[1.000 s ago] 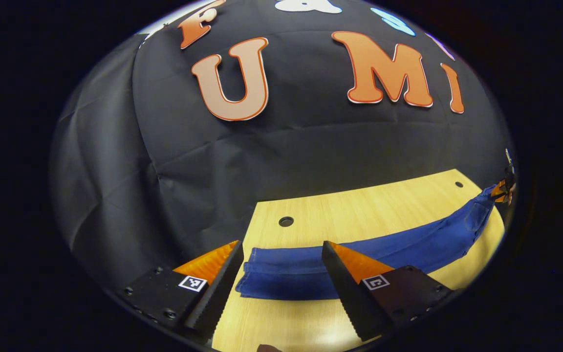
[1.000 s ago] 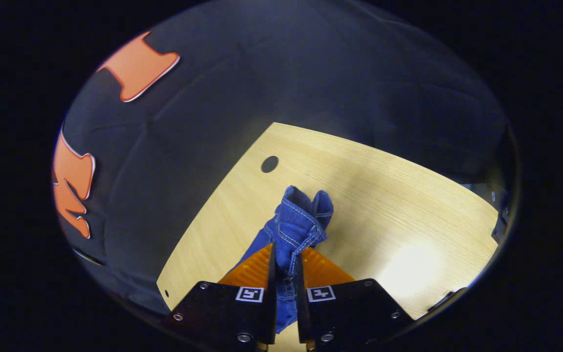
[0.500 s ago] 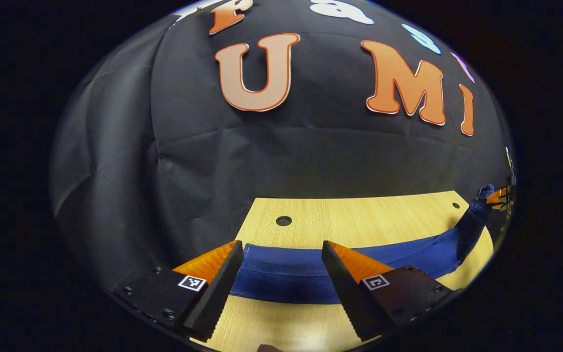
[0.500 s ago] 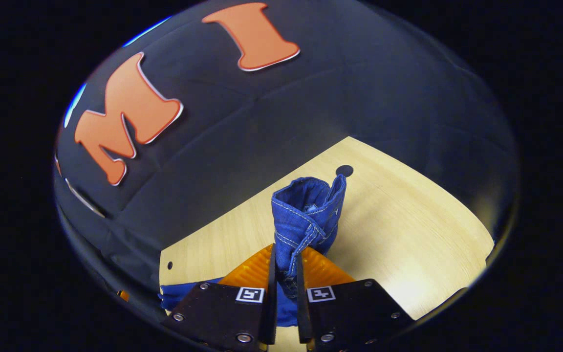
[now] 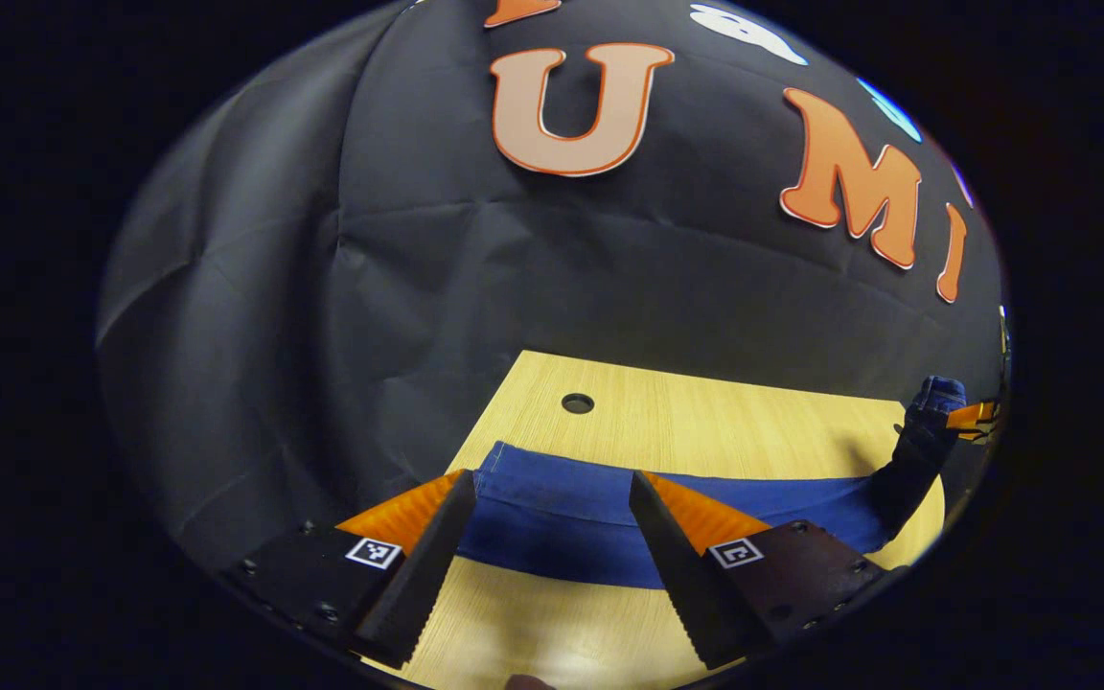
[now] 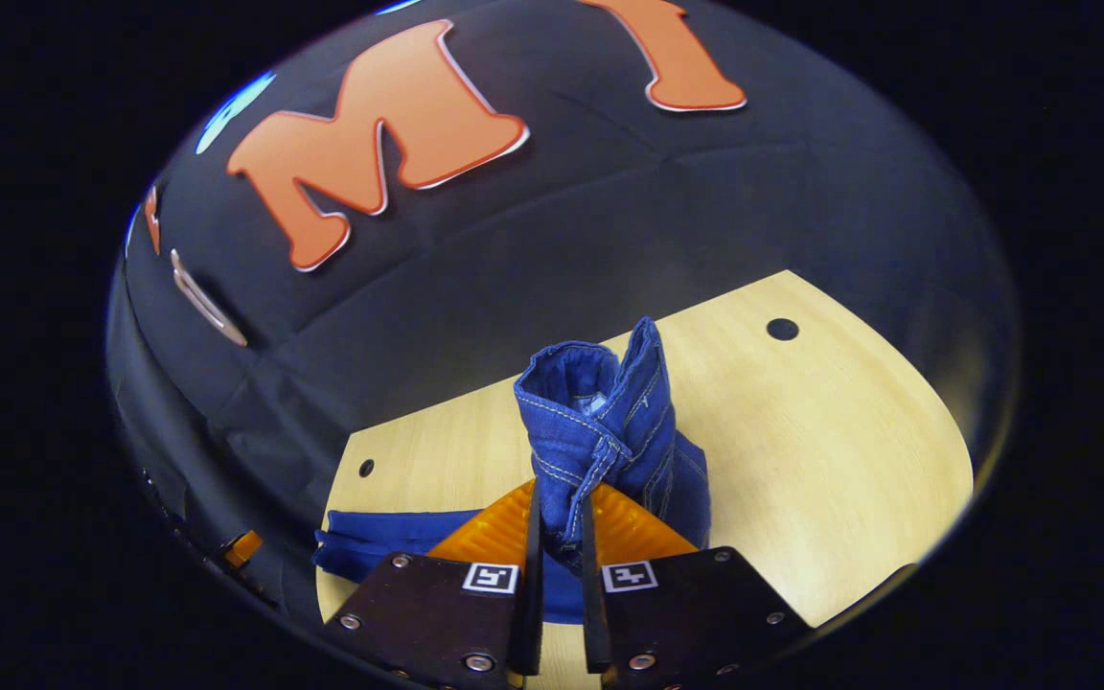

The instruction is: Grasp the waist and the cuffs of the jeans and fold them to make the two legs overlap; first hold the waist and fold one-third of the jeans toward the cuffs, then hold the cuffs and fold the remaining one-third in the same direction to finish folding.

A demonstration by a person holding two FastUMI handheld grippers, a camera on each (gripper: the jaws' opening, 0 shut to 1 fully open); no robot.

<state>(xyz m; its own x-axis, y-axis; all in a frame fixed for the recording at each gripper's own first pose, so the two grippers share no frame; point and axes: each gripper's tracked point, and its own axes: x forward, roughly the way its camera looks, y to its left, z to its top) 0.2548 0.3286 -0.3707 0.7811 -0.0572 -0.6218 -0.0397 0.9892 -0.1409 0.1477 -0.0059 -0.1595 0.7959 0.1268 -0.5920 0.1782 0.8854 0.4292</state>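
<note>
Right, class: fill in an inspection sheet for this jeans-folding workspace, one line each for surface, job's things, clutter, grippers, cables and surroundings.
Surface: light wooden table with round holes.
Job's things: blue jeans lying in a long strip on the table, the waist end lifted and bunched.
Clutter: nothing seen.
Grippers: right gripper shut on the waist end; left gripper open, its fingers either side of the cuff end.
Cables: nothing seen.
Surroundings: black cloth wall behind the table.
</note>
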